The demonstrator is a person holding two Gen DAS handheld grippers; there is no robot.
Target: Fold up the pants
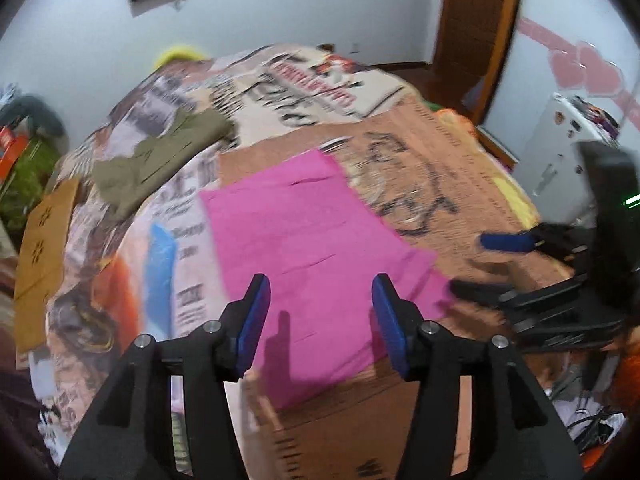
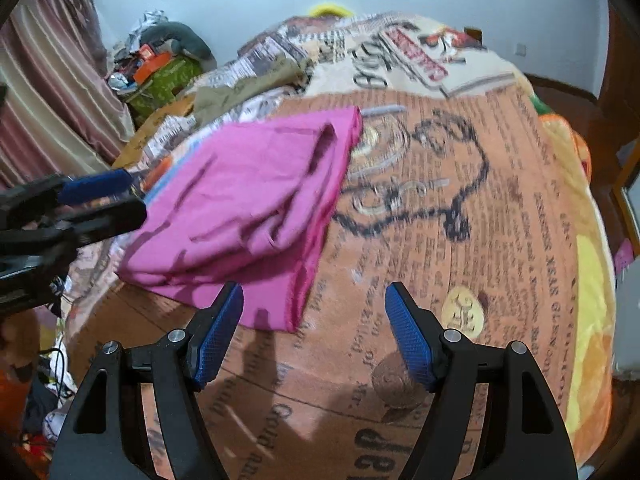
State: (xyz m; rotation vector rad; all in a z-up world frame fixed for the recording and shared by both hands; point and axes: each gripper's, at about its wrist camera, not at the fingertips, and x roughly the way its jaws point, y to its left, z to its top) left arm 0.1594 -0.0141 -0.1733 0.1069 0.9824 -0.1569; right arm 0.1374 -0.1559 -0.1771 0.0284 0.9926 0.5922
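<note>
Bed (image 2: 500, 208) with a printed newspaper-pattern blanket fills both views. The pink pants (image 1: 316, 232) lie flat on it, already folded into a compact, roughly rectangular stack; layered edges and an open fold mouth show at the far end in the right wrist view. Olive garment (image 1: 160, 160) sits well apart at the far left, not in play.

Left gripper (image 1: 320, 312): jaws spread, nothing between them, poised directly over the near part of the pants. Right gripper (image 2: 314, 332): jaws spread, empty, over bare blanket just beside the pants' near-right corner.

Key relation: the stack's long axis runs away from both grippers, near edge to far edge. From the right gripper it lies ahead and to the left; from the left gripper it lies straight ahead and under. Left is nearer.

My read: if another fold is needed, the near edge goes over toward the far one, left leading. Blur on both frames, so edge detail is soft.
</note>
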